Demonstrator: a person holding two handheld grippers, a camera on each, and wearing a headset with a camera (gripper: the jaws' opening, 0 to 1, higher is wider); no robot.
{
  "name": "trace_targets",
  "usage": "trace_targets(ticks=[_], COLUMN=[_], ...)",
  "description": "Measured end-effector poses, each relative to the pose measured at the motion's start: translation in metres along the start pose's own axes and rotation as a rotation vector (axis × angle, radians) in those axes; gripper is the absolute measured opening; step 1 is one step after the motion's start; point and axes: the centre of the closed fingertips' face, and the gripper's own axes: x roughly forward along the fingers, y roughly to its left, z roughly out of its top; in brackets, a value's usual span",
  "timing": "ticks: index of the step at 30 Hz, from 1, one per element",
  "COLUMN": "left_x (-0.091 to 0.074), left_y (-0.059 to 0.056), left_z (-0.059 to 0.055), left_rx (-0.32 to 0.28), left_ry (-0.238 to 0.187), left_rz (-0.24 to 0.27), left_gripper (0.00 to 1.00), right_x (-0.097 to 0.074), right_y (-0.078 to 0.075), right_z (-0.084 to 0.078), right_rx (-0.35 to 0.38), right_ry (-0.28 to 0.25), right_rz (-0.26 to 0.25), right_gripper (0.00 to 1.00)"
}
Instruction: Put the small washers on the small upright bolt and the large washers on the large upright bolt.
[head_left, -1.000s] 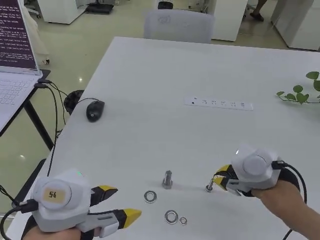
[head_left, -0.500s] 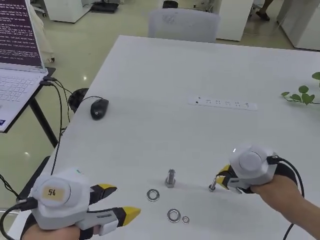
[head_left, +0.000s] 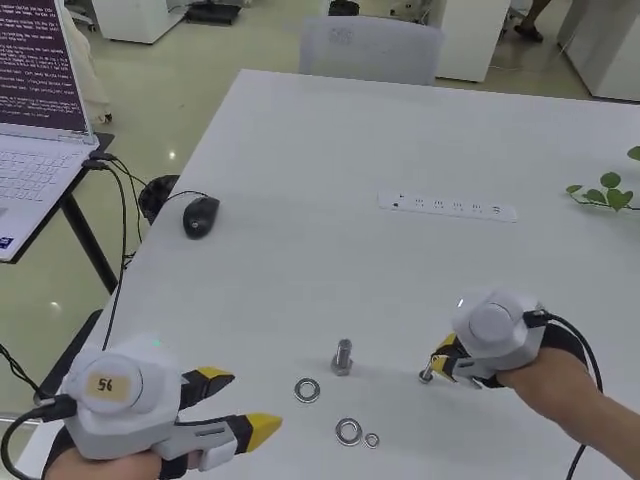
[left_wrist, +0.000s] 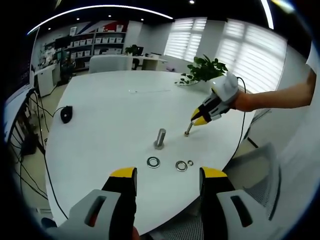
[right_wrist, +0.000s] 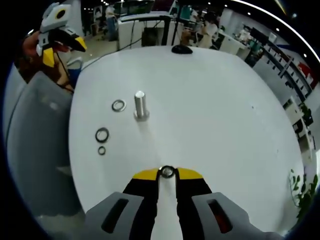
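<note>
The small upright bolt (head_left: 426, 375) stands at the tips of the right gripper (head_left: 437, 365), whose jaws pinch a small ring (right_wrist: 167, 171), with the large upright bolt (head_left: 342, 357) near it, a large washer (head_left: 307, 390), a second large washer (head_left: 348, 431) and a small washer (head_left: 372, 440) lying flat nearer the person, and the left gripper (head_left: 245, 402), jaws apart and empty, farther left.

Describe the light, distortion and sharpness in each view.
Head view: soft even light, only a faint shadow beside the large bolt, straight lines. Left gripper view: fisheye bows the table, blinds glare white. Right gripper view: same bowing; the small washer at the right gripper tips looks soft.
</note>
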Motion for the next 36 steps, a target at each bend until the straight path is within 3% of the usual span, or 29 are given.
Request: trace_targets(ticks=[36], left_x=[0.0012], left_y=[-0.001], left_z=[-0.0034], left_rx=[0.0], left_ry=[0.009], left_rz=[-0.006], left_gripper=[0.49], right_x=[0.0056], right_y=[0.0], right_z=[0.0015], right_rx=[-0.032], right_ry=[0.052], right_rz=[0.008], right_gripper=[0.13])
